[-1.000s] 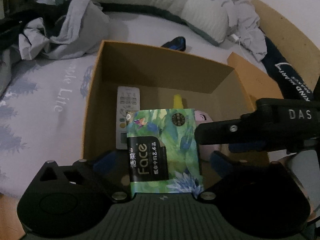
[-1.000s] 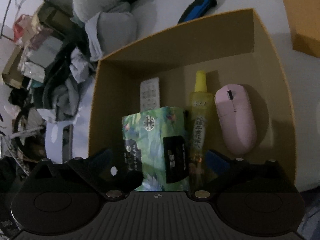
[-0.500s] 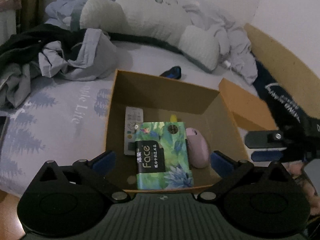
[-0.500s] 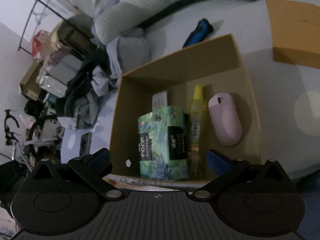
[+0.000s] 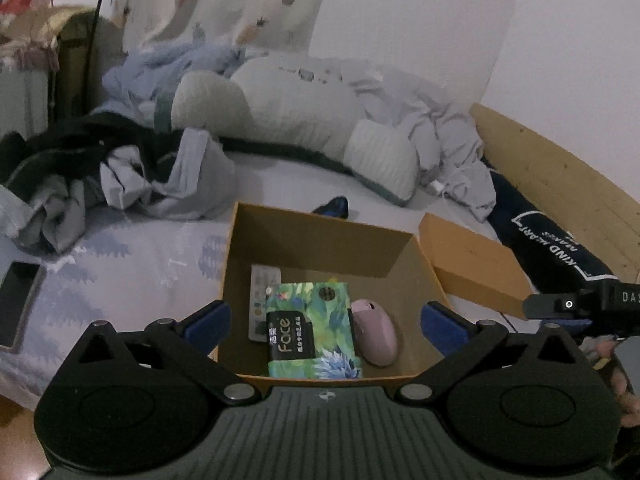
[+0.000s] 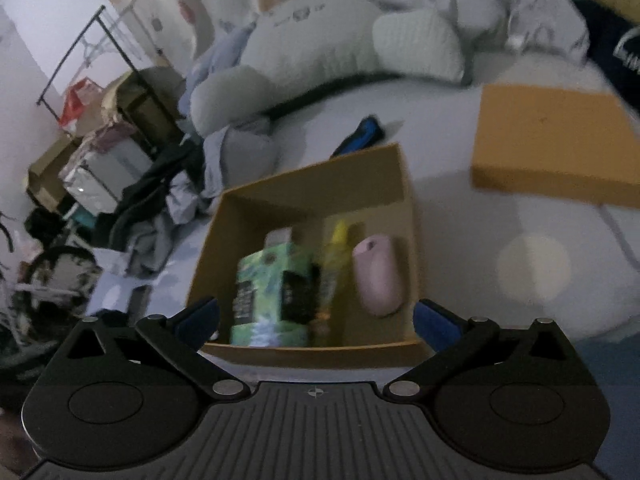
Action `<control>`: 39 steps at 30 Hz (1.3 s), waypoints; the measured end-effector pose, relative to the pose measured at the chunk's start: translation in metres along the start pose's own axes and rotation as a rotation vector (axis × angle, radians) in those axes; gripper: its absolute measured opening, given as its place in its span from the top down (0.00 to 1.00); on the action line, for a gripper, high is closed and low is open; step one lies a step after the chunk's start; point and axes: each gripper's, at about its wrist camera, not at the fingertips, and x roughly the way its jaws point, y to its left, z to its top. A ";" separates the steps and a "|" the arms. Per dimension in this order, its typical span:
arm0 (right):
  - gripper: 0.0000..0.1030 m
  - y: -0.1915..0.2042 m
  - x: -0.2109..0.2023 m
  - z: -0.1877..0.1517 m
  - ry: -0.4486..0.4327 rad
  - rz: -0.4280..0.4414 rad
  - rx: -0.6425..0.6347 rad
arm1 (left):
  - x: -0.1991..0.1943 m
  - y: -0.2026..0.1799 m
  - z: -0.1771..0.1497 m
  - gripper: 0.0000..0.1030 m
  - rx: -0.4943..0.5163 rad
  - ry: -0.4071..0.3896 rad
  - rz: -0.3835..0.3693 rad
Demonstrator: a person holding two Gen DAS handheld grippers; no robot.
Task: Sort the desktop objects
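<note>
On the bed (image 5: 132,268) sits the open cardboard box (image 5: 320,236); inside lie the green tissue pack (image 5: 312,332), pink mouse (image 5: 376,336) and white remote (image 5: 260,292). Left tongs (image 5: 326,326) and right tongs (image 6: 316,320) both hang spread wide, empty.

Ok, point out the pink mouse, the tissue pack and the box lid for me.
Pink mouse (image 5: 376,336), left wrist view, middle of its back.
Tissue pack (image 5: 310,328), left wrist view, middle of its printed top face.
Box lid (image 6: 554,136), right wrist view, middle of its flat top.
</note>
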 end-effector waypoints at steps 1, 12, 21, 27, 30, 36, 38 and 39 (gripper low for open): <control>0.00 -0.001 -0.006 -0.004 -0.048 -0.015 -0.027 | -0.003 -0.002 -0.002 0.00 0.011 -0.019 0.008; 0.00 -0.025 -0.039 -0.024 -0.347 -0.053 -0.216 | -0.016 -0.017 -0.012 0.00 0.093 -0.172 0.049; 0.00 -0.017 -0.038 -0.036 -0.392 -0.081 -0.330 | -0.008 -0.021 -0.021 0.00 0.134 -0.187 0.091; 0.00 -0.014 -0.034 -0.038 -0.389 -0.118 -0.328 | -0.007 -0.029 -0.026 0.00 0.197 -0.176 0.096; 0.00 -0.014 -0.032 -0.038 -0.374 -0.132 -0.311 | -0.009 -0.030 -0.027 0.00 0.204 -0.175 0.085; 0.00 -0.013 -0.030 -0.042 -0.367 -0.146 -0.314 | -0.011 -0.029 -0.027 0.00 0.196 -0.170 0.074; 0.00 -0.013 -0.029 -0.042 -0.364 -0.160 -0.308 | -0.010 -0.028 -0.027 0.00 0.194 -0.166 0.074; 0.00 -0.014 -0.028 -0.042 -0.363 -0.161 -0.302 | -0.010 -0.028 -0.027 0.00 0.193 -0.164 0.074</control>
